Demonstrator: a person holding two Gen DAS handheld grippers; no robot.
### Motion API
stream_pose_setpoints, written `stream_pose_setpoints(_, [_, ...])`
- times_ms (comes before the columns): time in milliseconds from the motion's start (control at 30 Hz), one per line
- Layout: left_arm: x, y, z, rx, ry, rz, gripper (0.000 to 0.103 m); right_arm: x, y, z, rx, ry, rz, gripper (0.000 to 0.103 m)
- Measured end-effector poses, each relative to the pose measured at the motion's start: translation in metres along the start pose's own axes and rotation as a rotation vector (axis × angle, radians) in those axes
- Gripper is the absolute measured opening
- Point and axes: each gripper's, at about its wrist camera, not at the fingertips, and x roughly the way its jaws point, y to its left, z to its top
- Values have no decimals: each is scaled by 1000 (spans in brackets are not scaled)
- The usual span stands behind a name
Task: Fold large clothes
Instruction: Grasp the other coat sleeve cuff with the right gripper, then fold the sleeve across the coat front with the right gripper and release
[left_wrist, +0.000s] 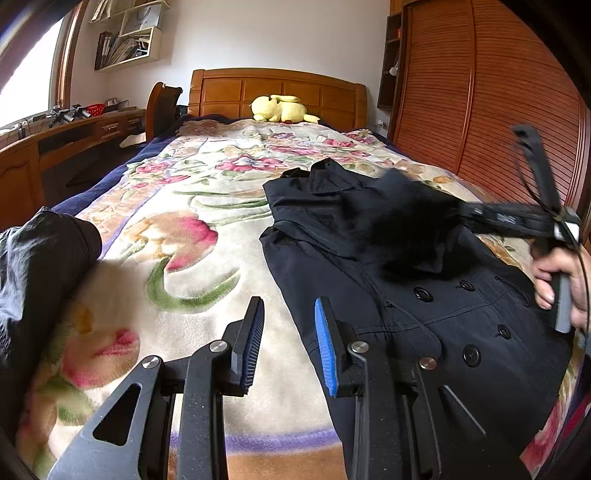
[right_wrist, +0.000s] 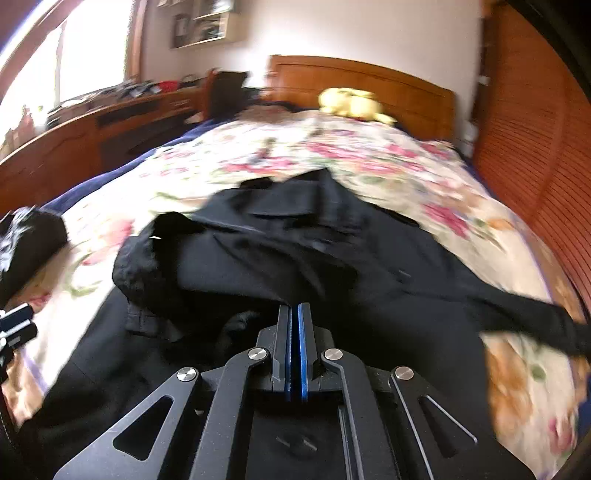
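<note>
The black double-breasted fabric coat (left_wrist: 424, 295) was spread on the floral plush blanket (left_wrist: 192, 236) for folding, just right of the narrowly parted, empty left gripper (left_wrist: 290, 332), while the right gripper (right_wrist: 294, 332) was clamped shut, apparently pinching its cloth.

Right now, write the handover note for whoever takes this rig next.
Left hand-held gripper: partly open, nothing between its pads, hovering over the blanket beside the coat's left edge.
Right hand-held gripper: jaws shut; it appears to pinch black cloth, but blur hides the contact.
Black coat: lying button-side up on the bed, collar toward the headboard, one sleeve bunched across the chest.
Done: the coat is laid out and the sleeve drawn in.
Left: flatten that sleeve, deal with the other side, fold the body. A second dark garment waits at far left.
</note>
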Motion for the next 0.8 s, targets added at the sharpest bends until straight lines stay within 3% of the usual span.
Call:
stream_pose_setpoints(200, [0, -3, 0, 11, 1, -3, 29, -7, -40, -44, 80, 105, -70, 3])
stream_pose_setpoints(400, [0, -4, -1, 12, 1, -2, 29, -25, -40, -51, 82, 136, -75, 8])
stream_pose_setpoints(433, [0, -3, -1, 11, 1, -2, 29, -28, -38, -46, 80, 126, -65, 14])
stream_pose_setpoints(567, [0, -4, -1, 10, -1, -2, 29, -57, -26, -37, 82, 59, -4, 55])
stream_pose_setpoints(800, [0, -4, -1, 11, 0, -2, 29, -80, 26, -44, 17, 16, 79, 64])
